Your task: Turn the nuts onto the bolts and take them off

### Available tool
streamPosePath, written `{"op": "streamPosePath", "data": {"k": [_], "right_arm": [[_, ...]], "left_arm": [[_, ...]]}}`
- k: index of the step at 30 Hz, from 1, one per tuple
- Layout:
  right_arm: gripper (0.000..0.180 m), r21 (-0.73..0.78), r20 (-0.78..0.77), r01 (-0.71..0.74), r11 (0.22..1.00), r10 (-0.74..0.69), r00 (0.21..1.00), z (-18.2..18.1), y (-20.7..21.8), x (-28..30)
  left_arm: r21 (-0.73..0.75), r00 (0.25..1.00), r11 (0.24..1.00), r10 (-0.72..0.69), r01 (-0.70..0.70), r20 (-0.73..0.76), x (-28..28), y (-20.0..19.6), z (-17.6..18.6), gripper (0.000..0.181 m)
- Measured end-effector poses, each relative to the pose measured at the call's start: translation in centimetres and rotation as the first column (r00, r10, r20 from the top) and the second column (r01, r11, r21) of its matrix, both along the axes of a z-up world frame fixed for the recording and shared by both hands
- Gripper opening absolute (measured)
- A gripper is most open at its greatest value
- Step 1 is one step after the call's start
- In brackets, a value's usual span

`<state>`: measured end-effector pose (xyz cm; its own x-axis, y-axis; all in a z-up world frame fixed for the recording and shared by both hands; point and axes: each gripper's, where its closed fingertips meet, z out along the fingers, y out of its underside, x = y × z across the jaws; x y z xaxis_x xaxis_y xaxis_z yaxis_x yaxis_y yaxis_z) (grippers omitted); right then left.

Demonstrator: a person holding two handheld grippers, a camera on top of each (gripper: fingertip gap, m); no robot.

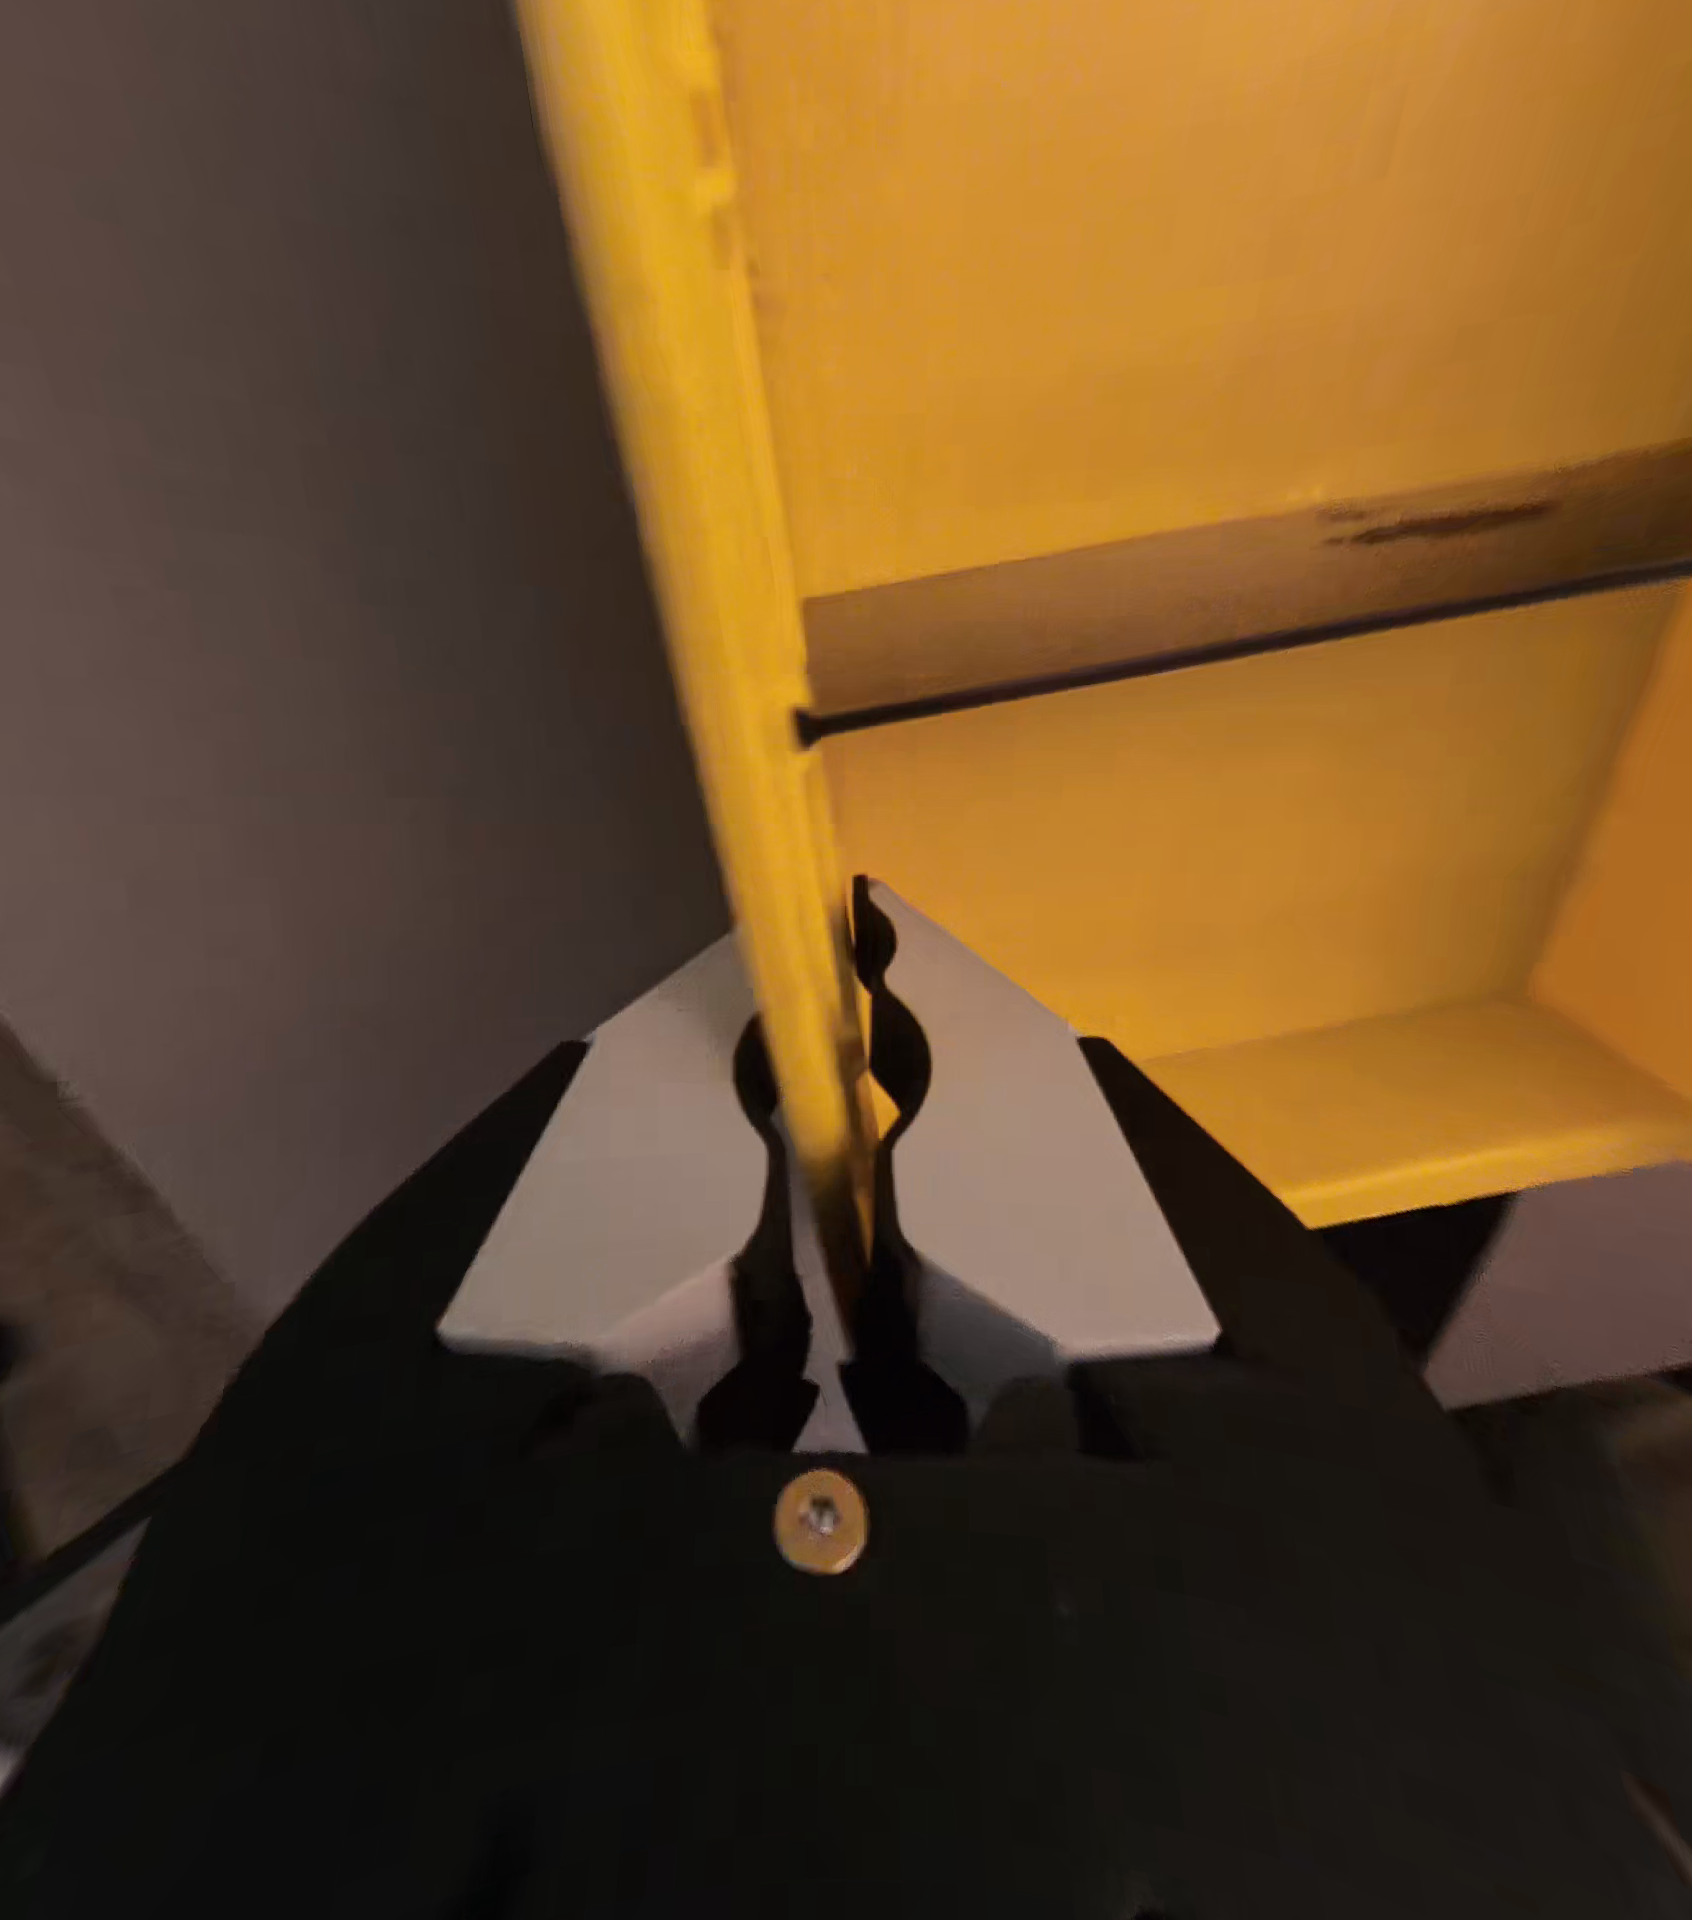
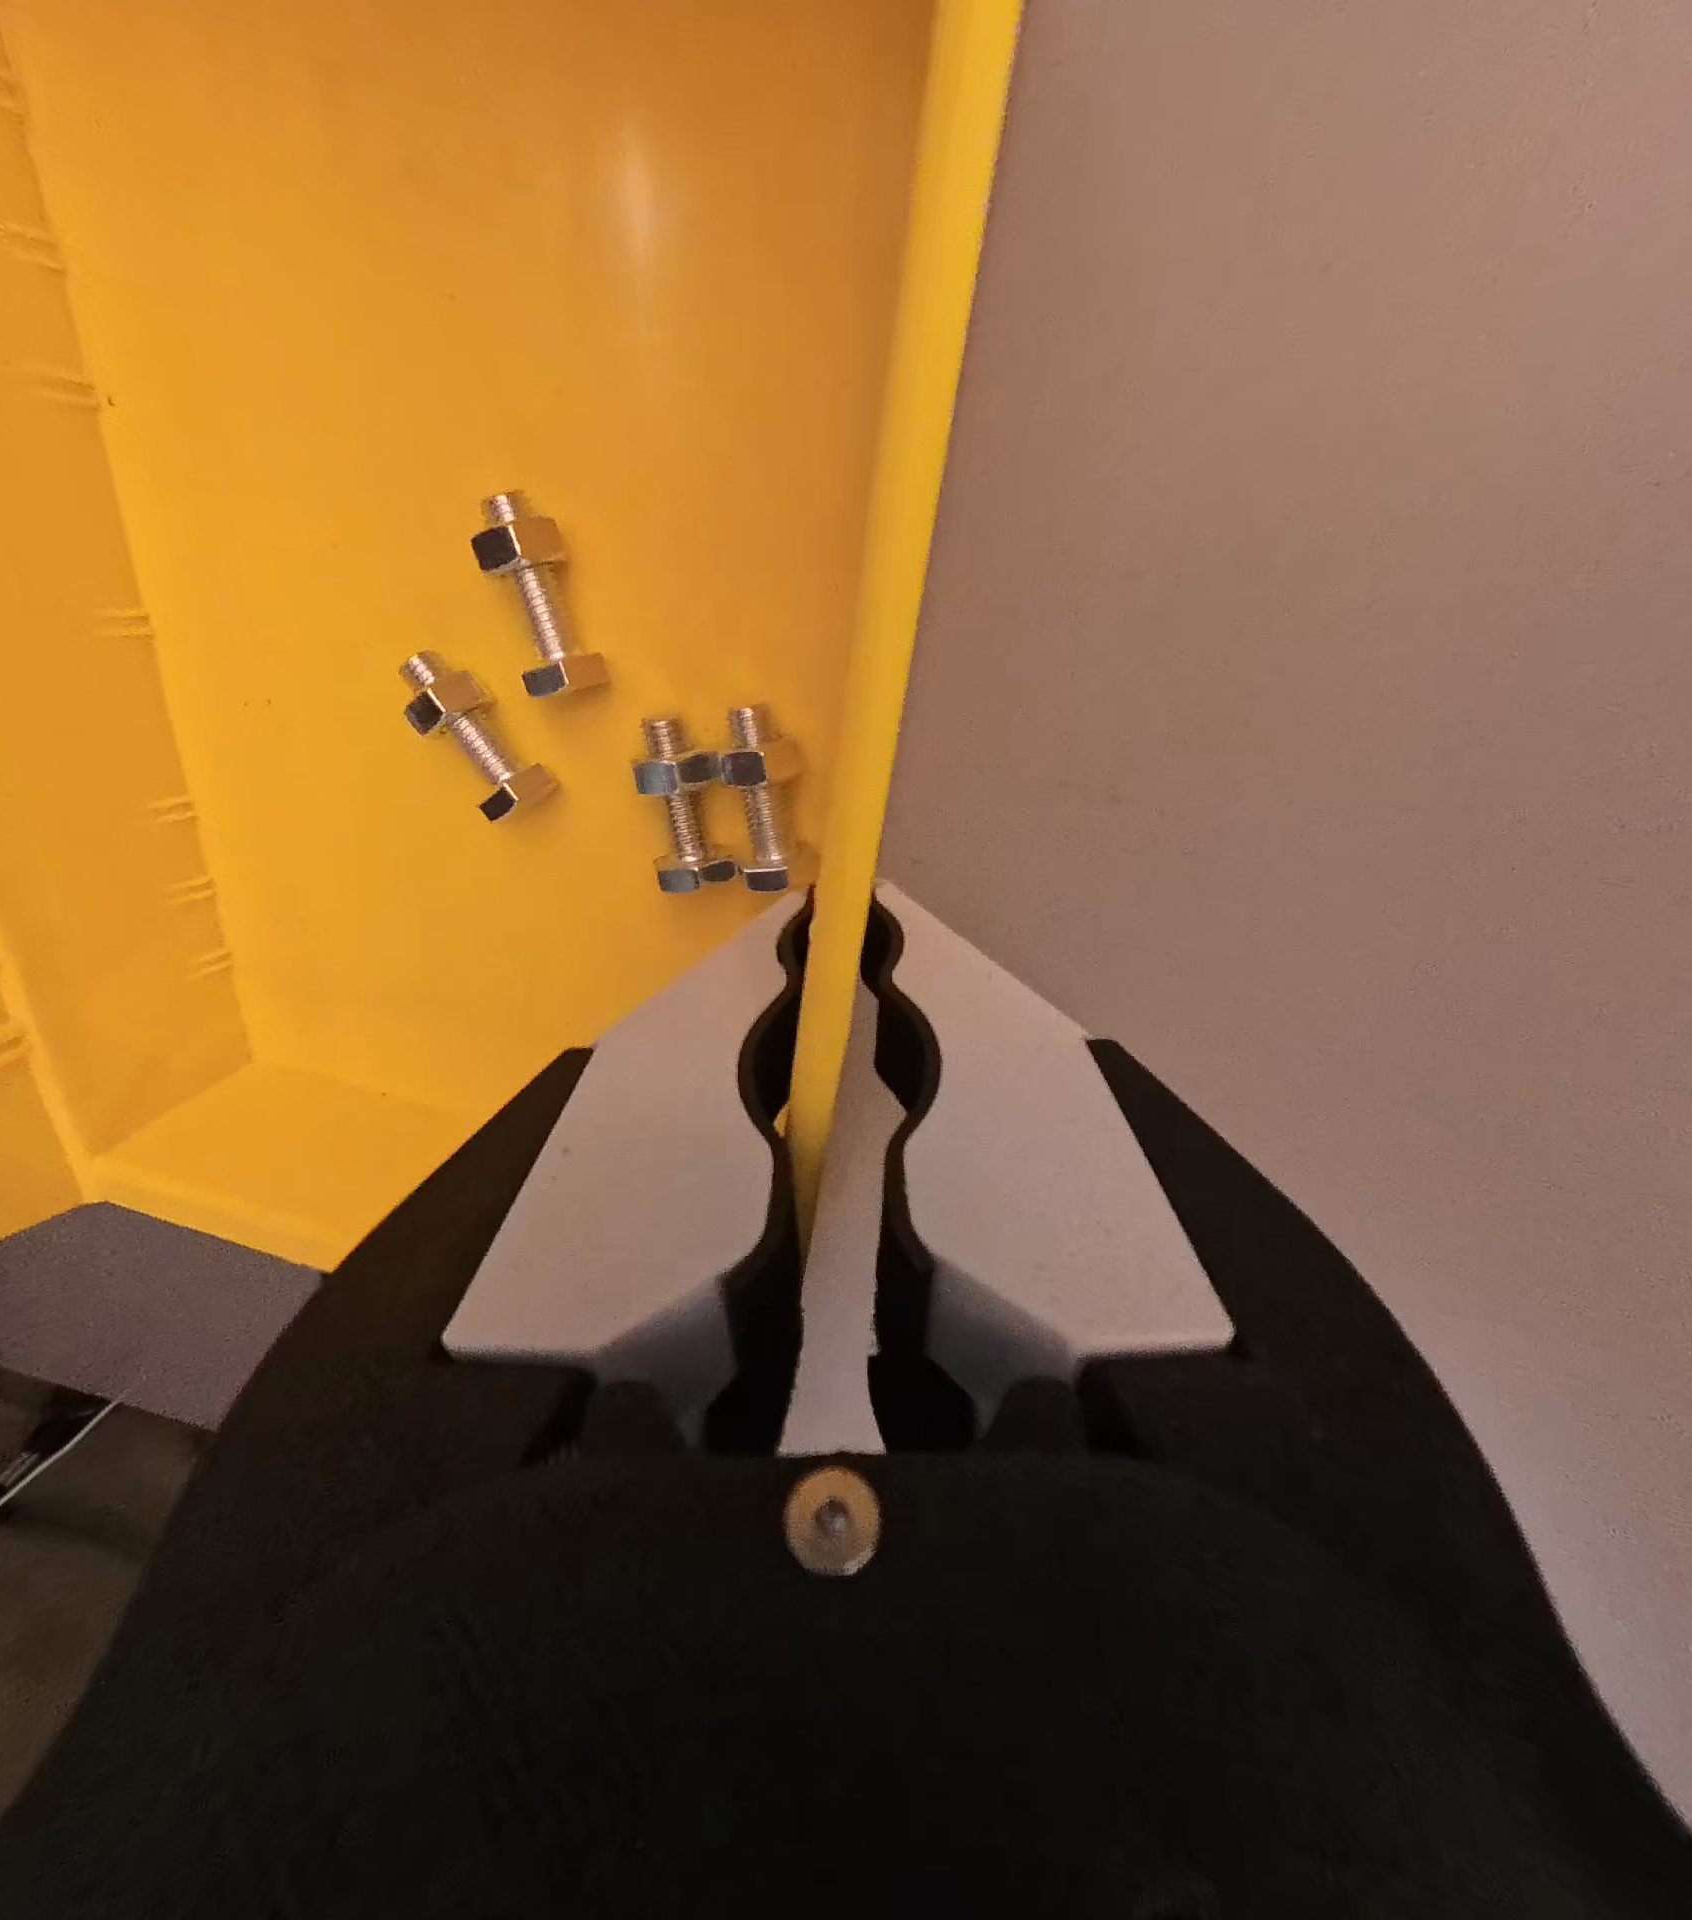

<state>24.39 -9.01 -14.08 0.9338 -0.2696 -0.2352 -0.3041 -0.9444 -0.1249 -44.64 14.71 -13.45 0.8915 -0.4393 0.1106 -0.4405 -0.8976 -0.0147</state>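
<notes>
Grey tabletop point(image 2: 1341, 520); grippers point(image 1: 821, 1039) point(image 2: 837, 1039) clamp tray point(image 2: 406, 312).

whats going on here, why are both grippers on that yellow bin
A person has both handheld grippers clamped on opposite side walls of a yellow bin. The left gripper pinches one wall edge, near a dark divider across the bin. The right gripper pinches the other wall. Four bolts lie loose on the bin floor, each with a nut already threaded on. Neither gripper is touching them right now.
</notes>
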Motion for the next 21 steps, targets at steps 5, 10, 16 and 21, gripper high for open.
{"op": "streamPosePath", "data": {"k": [5, 10, 16, 21], "right_arm": [[0.006, -0.069, 0.028, -0.066, 0.995, 0.068, 0.997, 0.0, 1.5, -3.1], [0.015, -0.098, 0.067, -0.224, 0.97, 0.231, 0.971, 0.1, 3.7, -7.6], [0.046, 0.136, 0.24, -0.206, 0.969, 0.169, 0.956, 4.7, 7.8, -8.1], [0.047, 0.739, 0.256, -0.343, 0.58, 0.229, 0.939, 19.0, 12.1, -18.8]], "left_arm": [[-0.054, 0.988, 0.987, -0.153, 0.153, 0.001, 5.5, -1.2, -0.2, 0.007], [-0.08, 0.967, 0.967, -0.246, 0.24, -0.072, 10.4, -2.6, -0.3, 0.013], [-0.139, 0.914, 0.913, -0.397, 0.384, -0.084, 13.7, -6.3, 0.6, 0.026], [0.022, 0.914, 0.916, -0.397, 0.4, -0.085, 13.3, -6.0, 4.2, 0.027]]}}
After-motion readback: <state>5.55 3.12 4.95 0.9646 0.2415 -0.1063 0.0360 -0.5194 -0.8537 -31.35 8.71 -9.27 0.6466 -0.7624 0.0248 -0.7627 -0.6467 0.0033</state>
